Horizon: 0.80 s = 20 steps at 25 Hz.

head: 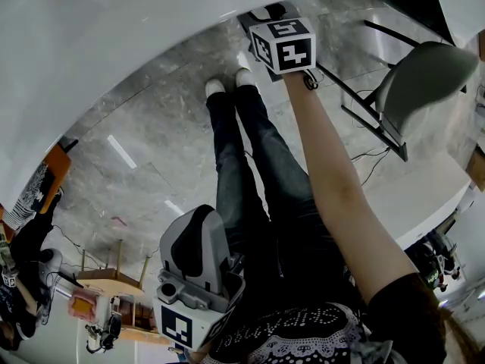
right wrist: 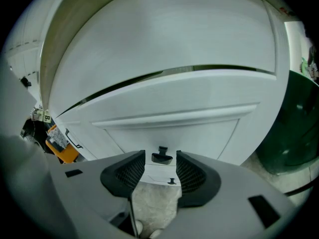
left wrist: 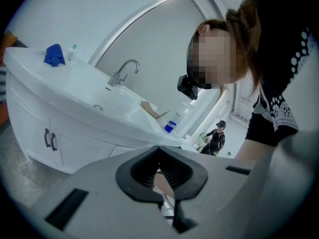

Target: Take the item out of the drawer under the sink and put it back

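Step in hand, as judged: opening the drawer. The right gripper (right wrist: 160,156) has its fingers released, and the small dark handle (right wrist: 162,157) sits in line between them, not yet touched. Advise centring, closing on the handle, then pulling straight out. The drawer front (right wrist: 169,133) is a smooth white panel, shut; the item is hidden inside. The left gripper (left wrist: 159,148) has its fingers clenched on nothing.
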Tool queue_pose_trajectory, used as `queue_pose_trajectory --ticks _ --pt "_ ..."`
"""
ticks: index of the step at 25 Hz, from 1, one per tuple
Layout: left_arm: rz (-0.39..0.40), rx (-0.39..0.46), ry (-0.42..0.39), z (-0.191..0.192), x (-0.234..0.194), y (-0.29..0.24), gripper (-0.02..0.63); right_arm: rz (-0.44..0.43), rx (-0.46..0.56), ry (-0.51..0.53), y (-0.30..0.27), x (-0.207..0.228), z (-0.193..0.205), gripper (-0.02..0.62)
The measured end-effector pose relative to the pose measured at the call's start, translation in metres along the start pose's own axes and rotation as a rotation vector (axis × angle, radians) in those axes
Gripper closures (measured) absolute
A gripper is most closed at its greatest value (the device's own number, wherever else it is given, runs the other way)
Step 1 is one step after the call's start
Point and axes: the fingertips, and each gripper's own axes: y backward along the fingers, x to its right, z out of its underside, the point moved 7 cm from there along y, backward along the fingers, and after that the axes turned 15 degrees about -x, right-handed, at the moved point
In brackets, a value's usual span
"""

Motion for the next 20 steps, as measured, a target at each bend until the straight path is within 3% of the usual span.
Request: queue_pose_trajectory --ticks 17,20 --pt "-0.011 -0.011 0.002 0.000 -0.007 -0.003 0.601 0.009 -0.007 -0.007 -0.020 -0.001 -0.003 0.414" --pt "-0.010 -0.011 0.004 -0.001 -0.007 -0.004 0.601 0.016 0.011 -0.018 -0.020 0.001 -0.003 0.441"
